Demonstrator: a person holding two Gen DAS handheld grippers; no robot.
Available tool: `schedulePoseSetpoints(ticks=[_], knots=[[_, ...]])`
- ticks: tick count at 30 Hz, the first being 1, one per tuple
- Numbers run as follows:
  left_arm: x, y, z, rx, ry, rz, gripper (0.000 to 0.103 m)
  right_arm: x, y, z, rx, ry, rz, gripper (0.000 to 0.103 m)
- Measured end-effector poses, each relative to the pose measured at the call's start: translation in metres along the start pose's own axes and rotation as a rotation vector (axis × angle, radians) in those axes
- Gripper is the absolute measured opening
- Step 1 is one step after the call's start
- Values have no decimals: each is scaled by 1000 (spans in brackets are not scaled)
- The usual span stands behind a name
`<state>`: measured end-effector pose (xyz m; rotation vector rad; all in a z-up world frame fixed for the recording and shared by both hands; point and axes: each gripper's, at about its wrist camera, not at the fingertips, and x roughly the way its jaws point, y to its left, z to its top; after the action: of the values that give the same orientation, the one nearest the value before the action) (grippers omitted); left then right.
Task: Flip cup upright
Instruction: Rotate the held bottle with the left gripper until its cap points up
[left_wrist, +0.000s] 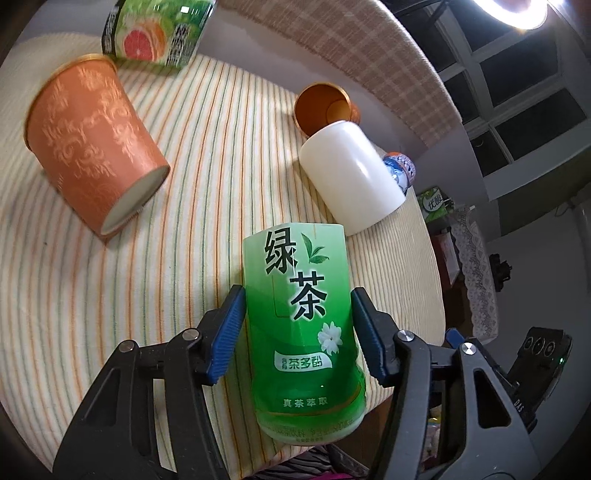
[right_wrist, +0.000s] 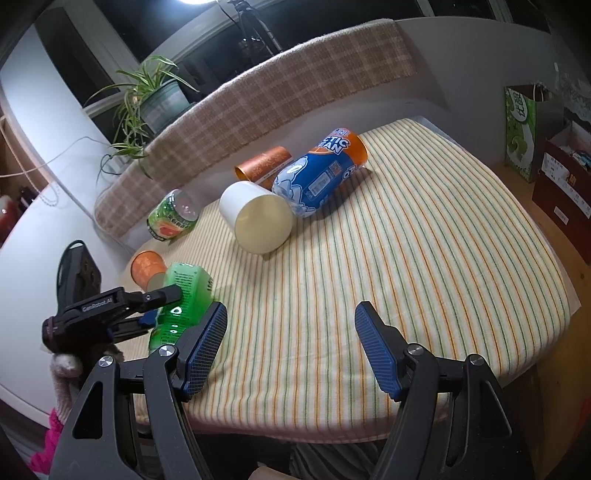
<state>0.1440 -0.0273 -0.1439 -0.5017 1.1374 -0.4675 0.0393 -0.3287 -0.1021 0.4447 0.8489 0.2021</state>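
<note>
Left hand-held gripper (left_wrist: 299, 332) clamped on green cup (left_wrist: 301, 332) near white cup (left_wrist: 351, 177). Right hand-held gripper (right_wrist: 291, 347) wide apart, holding nothing, over striped desk (right_wrist: 424, 258).

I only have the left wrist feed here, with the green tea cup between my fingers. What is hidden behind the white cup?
Observer: A blue-and-orange cup lies on its side there, touching the white cup.
Operator: Where's the right gripper?
Observer: The right gripper hovers open over the near table edge, holding nothing.
Operator: Anything beyond the table's far left corner?
Observer: A potted plant stands on the ledge behind the plaid cloth.
</note>
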Motion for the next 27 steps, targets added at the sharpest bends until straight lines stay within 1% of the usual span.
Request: schedulePoseSetpoints(ticks=[6,15,22,27], knots=[[-16,-13,-7,72,-64,38,59,3,4,0,-9,8,4,71],[-37,-37,-22,207,-180,124,59,5,6,-2,-9,14,3,71],[-38,-54,-29,305,-257,211,59,5,6,-3,-10,15,2,71],[-36,-62,-35,360,-300,253,59,4,7,-4,-12,15,1,71]])
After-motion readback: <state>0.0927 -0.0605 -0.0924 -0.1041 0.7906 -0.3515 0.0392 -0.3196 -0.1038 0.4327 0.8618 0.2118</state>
